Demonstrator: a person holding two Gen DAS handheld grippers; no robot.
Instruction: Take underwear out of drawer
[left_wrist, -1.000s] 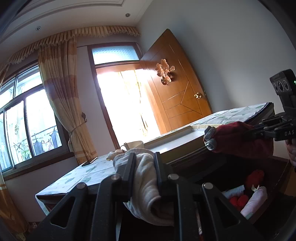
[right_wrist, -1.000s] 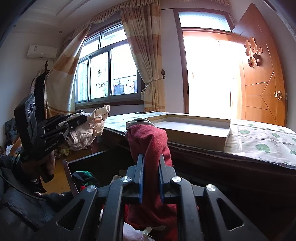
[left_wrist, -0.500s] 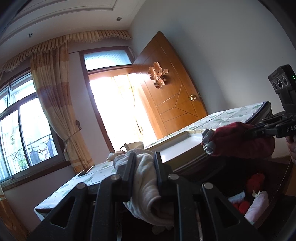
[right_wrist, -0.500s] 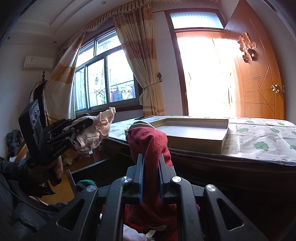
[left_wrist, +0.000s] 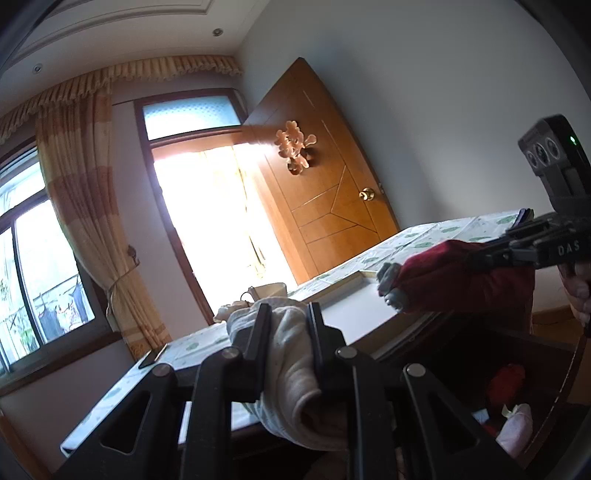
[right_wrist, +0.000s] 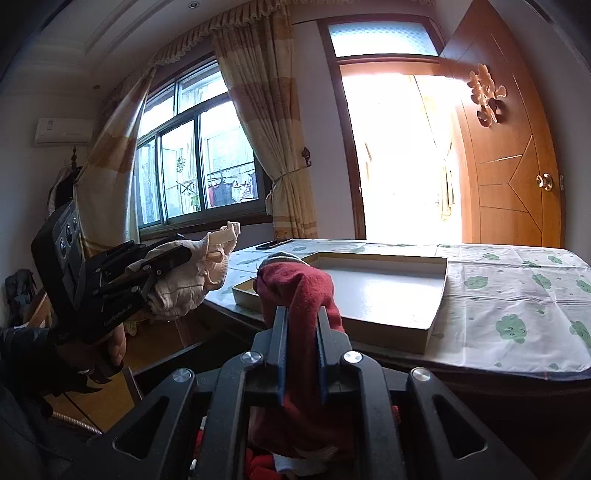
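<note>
My left gripper (left_wrist: 287, 314) is shut on cream underwear (left_wrist: 295, 373), held up above the open dark drawer (left_wrist: 546, 373); it also shows in the right wrist view (right_wrist: 184, 254) with the cream bundle (right_wrist: 192, 280). My right gripper (right_wrist: 301, 314) is shut on red underwear (right_wrist: 310, 295), lifted near the front edge of a shallow cardboard tray (right_wrist: 369, 295) on the table. In the left wrist view the right gripper (left_wrist: 491, 247) holds the red underwear (left_wrist: 454, 280) above the drawer. More red and pink garments (left_wrist: 513, 424) lie in the drawer.
A table with a green-patterned cloth (right_wrist: 517, 295) stands just behind the drawer. A dark phone (right_wrist: 273, 244) lies on its far side. An orange door (right_wrist: 517, 155) stands open at the right; a curtained window (right_wrist: 199, 177) is at the left.
Both grippers have risen with their garments and tilted upward; the table and tray sit lower in both views. The grips have not changed.
</note>
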